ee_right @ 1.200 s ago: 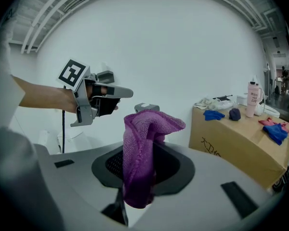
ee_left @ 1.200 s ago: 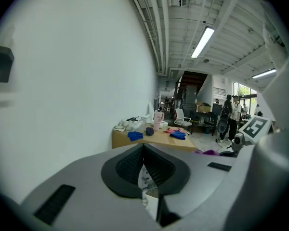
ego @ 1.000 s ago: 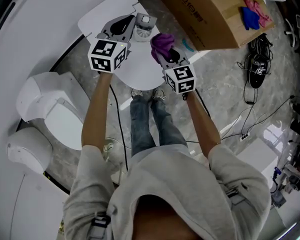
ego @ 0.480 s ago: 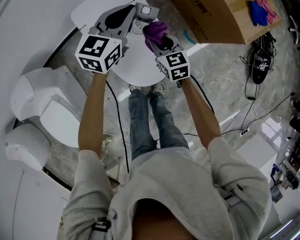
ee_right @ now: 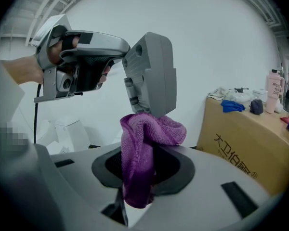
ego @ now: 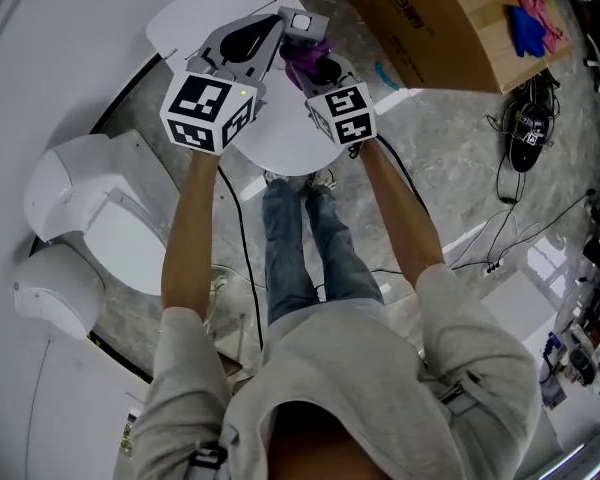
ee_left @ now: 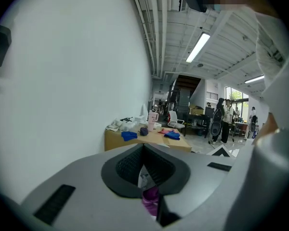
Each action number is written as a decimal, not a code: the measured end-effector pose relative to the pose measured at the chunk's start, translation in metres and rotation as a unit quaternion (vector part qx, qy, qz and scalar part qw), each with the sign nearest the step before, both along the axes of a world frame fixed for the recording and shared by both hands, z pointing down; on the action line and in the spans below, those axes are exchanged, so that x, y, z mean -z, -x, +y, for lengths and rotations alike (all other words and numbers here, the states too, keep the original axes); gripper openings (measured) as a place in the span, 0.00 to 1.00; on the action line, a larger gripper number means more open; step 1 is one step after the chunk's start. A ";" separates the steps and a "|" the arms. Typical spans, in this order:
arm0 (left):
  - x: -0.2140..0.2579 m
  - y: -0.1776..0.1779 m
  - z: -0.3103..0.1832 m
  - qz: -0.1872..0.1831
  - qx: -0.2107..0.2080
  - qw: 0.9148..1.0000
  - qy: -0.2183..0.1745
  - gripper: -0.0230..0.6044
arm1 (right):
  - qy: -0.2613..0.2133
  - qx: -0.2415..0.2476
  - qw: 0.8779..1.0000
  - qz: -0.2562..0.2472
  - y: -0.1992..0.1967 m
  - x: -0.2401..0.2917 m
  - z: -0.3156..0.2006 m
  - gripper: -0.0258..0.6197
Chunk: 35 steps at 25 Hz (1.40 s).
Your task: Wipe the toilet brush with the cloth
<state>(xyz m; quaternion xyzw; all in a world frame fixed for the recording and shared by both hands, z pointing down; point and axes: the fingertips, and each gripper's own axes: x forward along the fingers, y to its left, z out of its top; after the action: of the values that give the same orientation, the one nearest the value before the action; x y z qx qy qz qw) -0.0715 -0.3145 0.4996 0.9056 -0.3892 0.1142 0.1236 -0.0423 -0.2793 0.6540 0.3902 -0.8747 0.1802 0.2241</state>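
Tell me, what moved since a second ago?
The right gripper carried the cloth forward to the brush, and the cloth now sits against it. The left gripper barely shifted. Both grips stayed: left on the brush, right on the cloth.

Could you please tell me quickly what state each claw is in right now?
Left claw: closed on the grey toilet brush.
Right claw: closed on the purple cloth.
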 end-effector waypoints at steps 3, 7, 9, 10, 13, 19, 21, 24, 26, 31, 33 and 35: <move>0.000 0.000 0.000 -0.001 -0.002 1.000 0.001 0.07 | 0.001 0.001 1.000 0.000 0.000 -0.004 -0.005 0.23; -0.001 0.001 0.001 0.004 -0.002 1.000 0.001 0.07 | 0.010 0.006 1.000 0.004 0.000 -0.014 -0.007 0.23; 0.000 0.000 0.002 0.003 -0.004 1.000 -0.001 0.07 | 0.018 0.006 1.000 0.006 0.001 -0.021 -0.006 0.23; 0.000 0.000 0.002 0.003 -0.005 1.000 -0.001 0.07 | 0.023 0.004 1.000 0.006 0.001 -0.025 -0.006 0.23; 0.000 -0.002 0.003 0.003 -0.008 1.000 -0.001 0.07 | 0.039 0.000 0.999 0.010 0.001 -0.040 -0.007 0.23; 0.001 -0.001 0.002 0.005 -0.009 1.000 -0.005 0.07 | 0.073 -0.003 0.997 0.019 0.003 -0.070 -0.009 0.23; 0.001 -0.001 0.002 0.003 -0.011 1.000 -0.006 0.07 | 0.082 -0.003 0.996 0.020 0.005 -0.079 -0.010 0.23; 0.002 -0.002 0.001 0.004 -0.013 1.000 -0.008 0.07 | 0.093 -0.002 0.995 0.025 0.007 -0.092 -0.012 0.23; 0.002 -0.001 0.002 0.008 -0.012 1.000 -0.008 0.07 | 0.103 -0.003 0.994 0.026 0.008 -0.100 -0.011 0.23; 0.002 0.001 0.001 0.010 -0.007 1.000 -0.011 0.07 | 0.119 -0.007 0.993 0.022 0.009 -0.113 -0.012 0.23; 0.002 0.001 0.000 0.010 -0.004 1.000 -0.012 0.07 | 0.118 -0.007 0.993 0.022 0.009 -0.113 -0.012 0.23; 0.002 0.002 0.000 0.010 -0.002 1.000 -0.013 0.07 | 0.115 -0.009 0.993 0.017 0.007 -0.108 -0.009 0.23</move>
<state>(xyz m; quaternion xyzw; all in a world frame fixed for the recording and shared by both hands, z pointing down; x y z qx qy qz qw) -0.0731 -0.3148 0.4980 0.9090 -0.3876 0.1003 0.1159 -0.0495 -0.2880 0.7623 0.3731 -0.8405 0.2747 0.2808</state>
